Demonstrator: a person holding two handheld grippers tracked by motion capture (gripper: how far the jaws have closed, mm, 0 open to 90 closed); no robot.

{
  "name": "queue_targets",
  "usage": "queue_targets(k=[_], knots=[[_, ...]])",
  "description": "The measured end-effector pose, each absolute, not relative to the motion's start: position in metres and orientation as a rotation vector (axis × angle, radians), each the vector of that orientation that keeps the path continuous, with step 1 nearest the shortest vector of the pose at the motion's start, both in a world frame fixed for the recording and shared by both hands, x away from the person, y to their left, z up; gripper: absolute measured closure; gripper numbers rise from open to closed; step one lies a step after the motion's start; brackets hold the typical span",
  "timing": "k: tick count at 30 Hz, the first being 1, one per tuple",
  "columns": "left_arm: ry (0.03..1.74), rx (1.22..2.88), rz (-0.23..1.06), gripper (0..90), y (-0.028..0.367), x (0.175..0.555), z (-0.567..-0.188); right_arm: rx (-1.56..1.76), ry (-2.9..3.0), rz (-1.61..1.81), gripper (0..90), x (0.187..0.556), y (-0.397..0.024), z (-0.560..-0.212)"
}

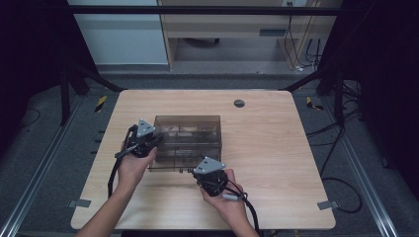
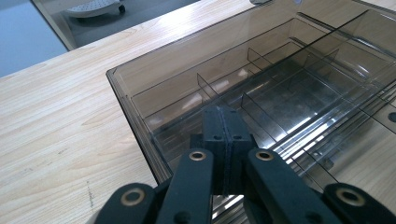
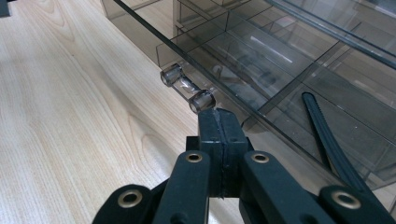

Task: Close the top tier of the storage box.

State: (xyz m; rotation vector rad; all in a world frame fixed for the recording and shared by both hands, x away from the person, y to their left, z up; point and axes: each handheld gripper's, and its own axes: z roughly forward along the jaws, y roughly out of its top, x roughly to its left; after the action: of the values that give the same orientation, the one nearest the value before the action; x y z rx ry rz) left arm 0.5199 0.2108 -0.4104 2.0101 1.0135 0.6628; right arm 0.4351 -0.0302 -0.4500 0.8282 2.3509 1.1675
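Smoky plastic organizer box [image 1: 188, 140] between left gripper [image 1: 157, 139] and right gripper [image 1: 203, 171]

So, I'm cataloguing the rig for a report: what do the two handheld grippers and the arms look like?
Both grippers, left gripper and right gripper, are black with linked jaw arms and brass-coloured pivot rivets. Each carries a grey three-cornered plate on top and trails a black cable. The person's forearms are bare, with no sleeves in view.
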Motion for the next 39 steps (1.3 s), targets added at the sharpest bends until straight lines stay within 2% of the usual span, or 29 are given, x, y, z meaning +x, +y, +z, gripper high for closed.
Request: queue_targets(k=[39], knots=[[1.018, 2.004, 0.661, 89.7, 0.211, 0.519, -0.411, 0.839, 2.342, 1.137, 90.0, 0.466, -0.029, -0.443]])
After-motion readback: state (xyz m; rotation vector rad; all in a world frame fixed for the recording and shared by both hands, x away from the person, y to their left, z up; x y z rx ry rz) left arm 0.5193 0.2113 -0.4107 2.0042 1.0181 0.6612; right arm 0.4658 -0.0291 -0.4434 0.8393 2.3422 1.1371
